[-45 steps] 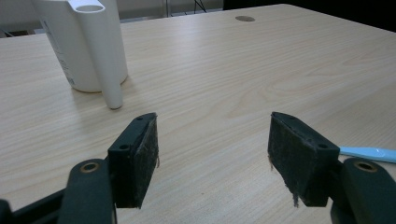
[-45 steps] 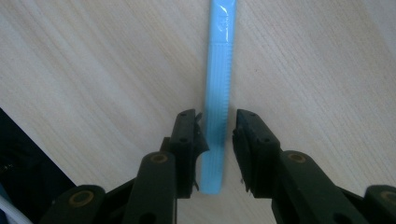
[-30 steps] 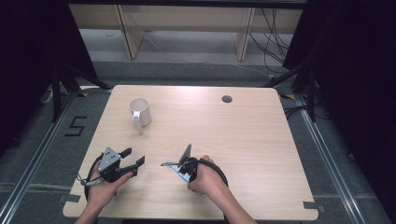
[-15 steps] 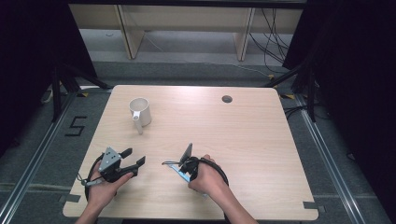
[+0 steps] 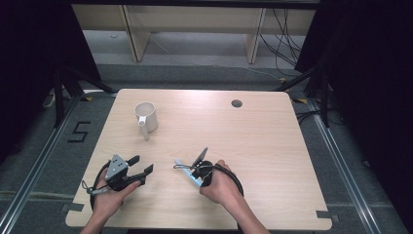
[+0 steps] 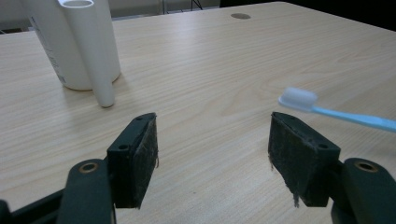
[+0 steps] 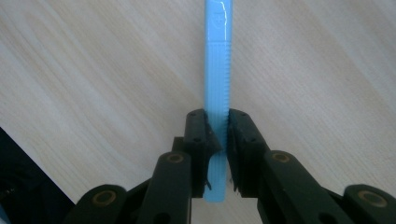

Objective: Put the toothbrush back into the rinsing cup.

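two grippers: right gripper (image 7: 215,140) clamps blue toothbrush (image 7: 217,70), left gripper (image 6: 212,156) wide; no legible writing.

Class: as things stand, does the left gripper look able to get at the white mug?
Probably yes: the left gripper is open and holds nothing, and bare table lies between it and the white mug.

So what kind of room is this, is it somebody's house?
Probably not a house; it looks like a lab or recording studio. A bare wooden table stands between black curtains, cables trail across the floor, and a taped number 5 marks the spot.
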